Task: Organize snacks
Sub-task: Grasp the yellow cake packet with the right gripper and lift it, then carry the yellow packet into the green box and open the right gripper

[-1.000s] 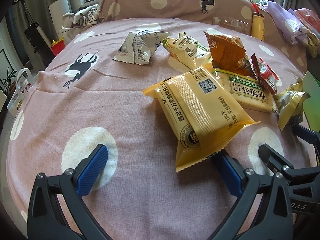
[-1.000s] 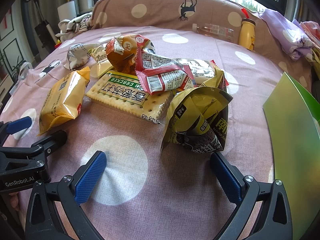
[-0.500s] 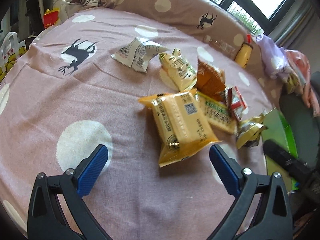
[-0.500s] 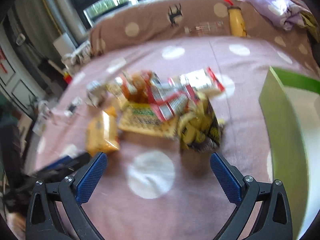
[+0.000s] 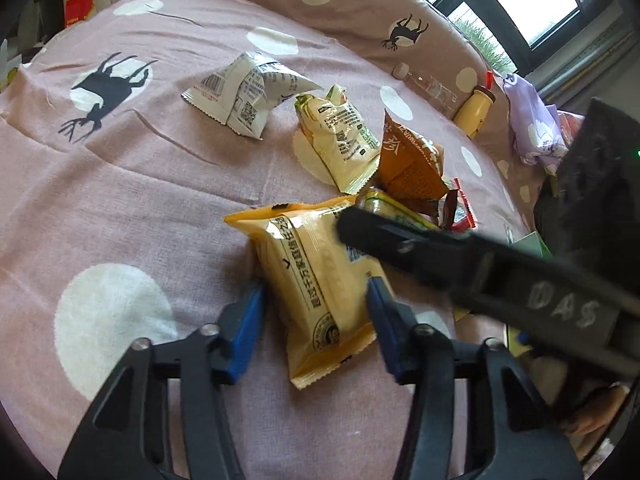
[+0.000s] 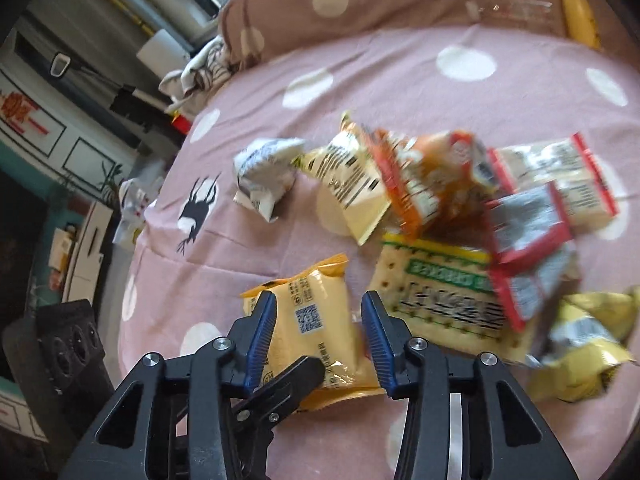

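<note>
Both grippers have swung in on the yellow packet (image 5: 320, 280) on the bed (image 5: 120, 208), beside the cracker pack (image 6: 440, 304). Left gripper (image 5: 316, 324) and right gripper (image 6: 318, 340), wide apart a second ago, are closing their jaws around it.

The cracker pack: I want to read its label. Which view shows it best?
The right wrist view: the cracker pack lies face up with its green band visible, though blurred. The left wrist view shows only its end, behind the other tool's arm.

Bare bedspread (image 5: 120, 208) left; snack pile (image 6: 460, 208) crowding right.
</note>
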A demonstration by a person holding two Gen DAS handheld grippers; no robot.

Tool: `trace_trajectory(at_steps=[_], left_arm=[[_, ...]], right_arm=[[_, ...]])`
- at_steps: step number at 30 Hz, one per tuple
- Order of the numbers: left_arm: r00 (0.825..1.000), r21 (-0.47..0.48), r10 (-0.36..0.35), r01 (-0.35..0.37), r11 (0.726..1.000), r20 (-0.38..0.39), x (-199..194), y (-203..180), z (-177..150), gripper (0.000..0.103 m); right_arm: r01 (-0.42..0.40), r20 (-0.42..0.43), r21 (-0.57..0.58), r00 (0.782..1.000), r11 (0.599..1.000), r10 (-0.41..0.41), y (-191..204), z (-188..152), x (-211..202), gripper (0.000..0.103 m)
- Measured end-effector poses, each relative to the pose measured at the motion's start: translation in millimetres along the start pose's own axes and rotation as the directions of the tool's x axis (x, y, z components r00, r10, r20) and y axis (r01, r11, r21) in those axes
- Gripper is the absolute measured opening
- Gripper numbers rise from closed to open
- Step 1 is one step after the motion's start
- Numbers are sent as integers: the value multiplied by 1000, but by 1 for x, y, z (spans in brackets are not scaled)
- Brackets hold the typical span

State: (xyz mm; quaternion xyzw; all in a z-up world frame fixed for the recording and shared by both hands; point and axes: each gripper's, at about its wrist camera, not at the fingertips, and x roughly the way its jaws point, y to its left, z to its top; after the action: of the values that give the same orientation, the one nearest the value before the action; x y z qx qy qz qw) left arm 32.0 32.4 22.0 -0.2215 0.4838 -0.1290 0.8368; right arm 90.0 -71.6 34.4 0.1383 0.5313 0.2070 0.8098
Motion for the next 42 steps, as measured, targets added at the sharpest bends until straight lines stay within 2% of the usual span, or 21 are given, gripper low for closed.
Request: trace_trajectory(at_steps=[3,7,10,14,21,24,27,34,42], left_arm=[[1000,25,9,-10,1000,16,-4,-5,-2,42],[999,55,26,-28,998,40,-12,-11,-4,40],[996,99,9,-18,995,87,-28,-21,-9,39],[985,202,-45,10,979,169,-57,-47,-19,38],[969,397,-143,54,916,199,-80,-119,-38,38],[967,449,-181,82,890,182,-78,-154,-43,38],[965,518,-208,97,850,162,-72,-190,-47,39],[966,630,-252,157,760,64,-32,-259,-59,40],[963,682,-255,247,689,-91,21,-311,-80,39]], right_arm=[[-18,9,-43,1000,999,18,4,-4,1,47],[-24,23,-36,999,999,25,5,-13,-11,44],[-44,79,-22,996,999,45,6,-22,-35,44],[-49,190,8,981,999,46,8,-39,-85,44],[-16,377,88,926,996,-18,-15,-71,-167,44],[22,420,130,904,991,-75,-34,-76,-196,44],[33,476,183,871,983,-118,-59,-83,-222,44],[5,510,374,834,927,-210,-127,-102,-257,44],[0,457,563,833,827,-311,-190,-120,-266,44]])
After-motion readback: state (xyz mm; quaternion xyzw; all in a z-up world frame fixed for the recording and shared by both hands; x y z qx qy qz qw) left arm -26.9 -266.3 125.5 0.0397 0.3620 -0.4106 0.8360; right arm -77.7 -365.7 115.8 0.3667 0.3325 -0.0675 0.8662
